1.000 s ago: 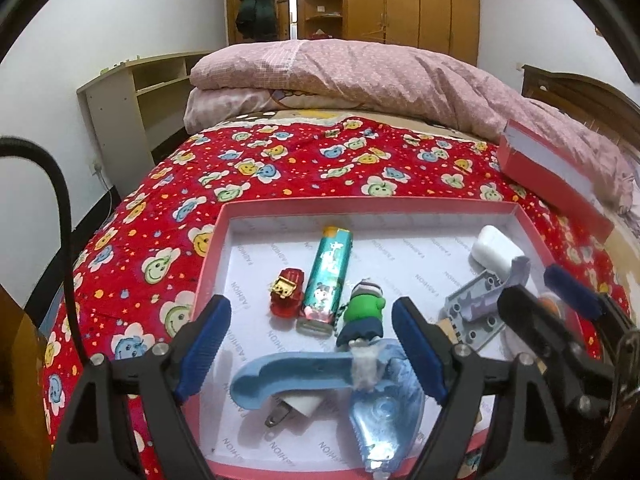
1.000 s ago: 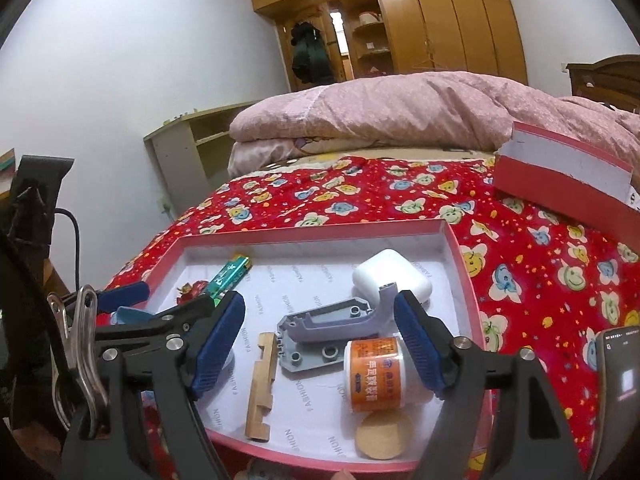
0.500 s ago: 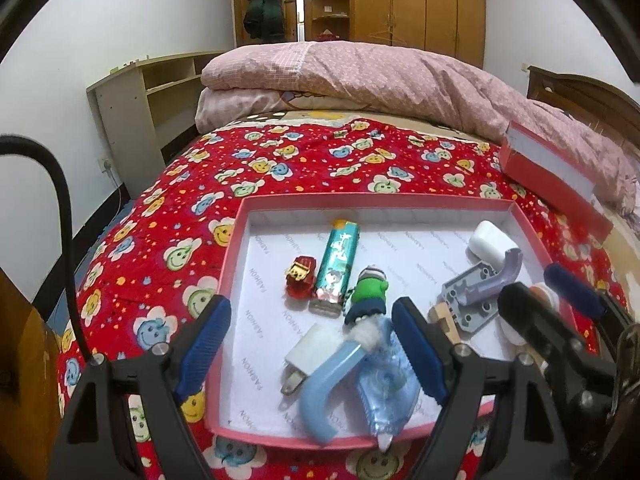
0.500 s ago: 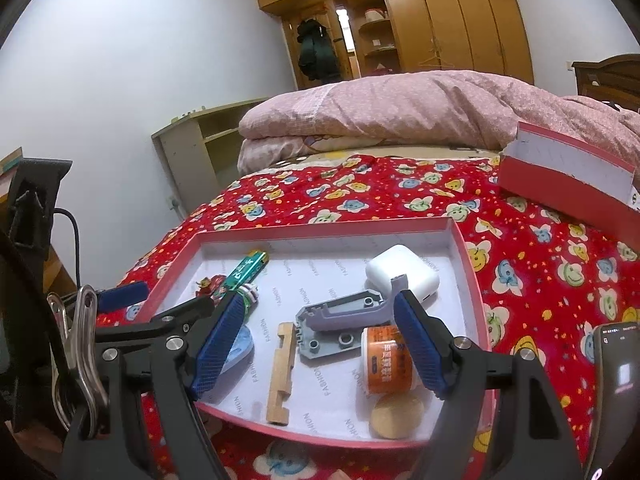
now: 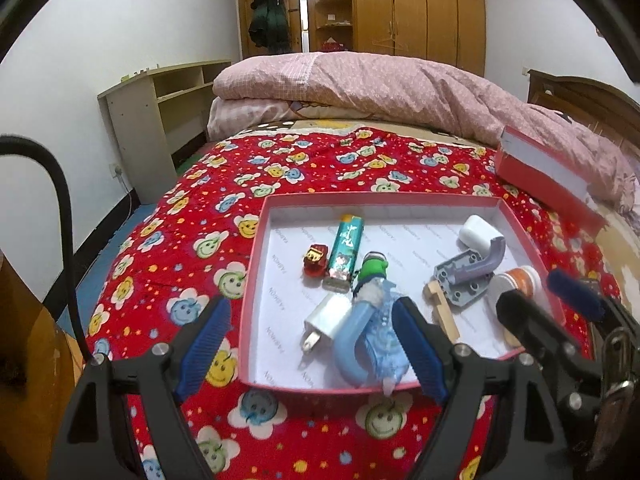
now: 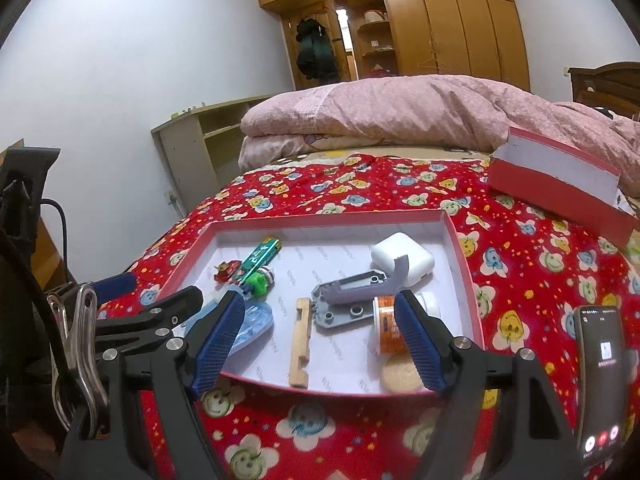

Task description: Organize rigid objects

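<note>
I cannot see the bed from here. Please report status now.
Left gripper open, empty. Right gripper open, empty. Small objects all in red tray. Nothing blocking.

Black claw (image 5: 310, 344) arms, ribbed blue pads (image 5: 416, 348), silver screws.

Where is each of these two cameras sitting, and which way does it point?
Left wrist view: rides the left gripper, looking down over its open blue fingers at the red tray on the bed.
Right wrist view: rides the right gripper, also open, facing the same tray.
Both show the lighter and the other gripper at the frame's edge.
</note>
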The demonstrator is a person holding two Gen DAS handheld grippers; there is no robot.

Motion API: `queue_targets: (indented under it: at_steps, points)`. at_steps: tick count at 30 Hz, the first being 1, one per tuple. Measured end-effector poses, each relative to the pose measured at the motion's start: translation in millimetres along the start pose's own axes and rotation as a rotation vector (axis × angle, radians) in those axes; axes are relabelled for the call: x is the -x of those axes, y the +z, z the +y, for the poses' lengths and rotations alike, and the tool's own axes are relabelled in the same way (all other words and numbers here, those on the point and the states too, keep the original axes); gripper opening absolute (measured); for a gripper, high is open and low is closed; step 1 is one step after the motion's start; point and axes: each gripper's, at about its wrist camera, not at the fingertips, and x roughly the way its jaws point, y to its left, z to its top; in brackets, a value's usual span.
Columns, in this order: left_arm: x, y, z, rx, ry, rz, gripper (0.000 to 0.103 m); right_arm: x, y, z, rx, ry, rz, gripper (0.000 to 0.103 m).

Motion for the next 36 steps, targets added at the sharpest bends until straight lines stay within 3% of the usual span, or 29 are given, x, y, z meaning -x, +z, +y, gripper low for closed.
queue_targets:
  at_steps: [12, 15, 19, 29, 36]
  points:
    - [27, -22, 4, 0.016, -0.010, 0.021, 0.086, 29, -13, 12, 0.029, -0.024, 0.005, 0.079]
    - [31, -34, 5, 0.020, -0.013, 0.046, 0.086, 34, -21, 11, 0.024, -0.031, 0.026, 0.087]
    - [34, -49, 7, 0.035, -0.024, 0.075, 0.086, 39, -35, 11, 0.028, -0.039, 0.065, 0.088]
    - [21, -71, 2, 0.022, -0.004, 0.129, 0.086, 29, -66, 8, 0.052, -0.108, 0.178, 0.088]
    - [4, -82, -6, -0.005, 0.007, 0.164, 0.086, 21, -74, 1, 0.051, -0.160, 0.206, 0.088]
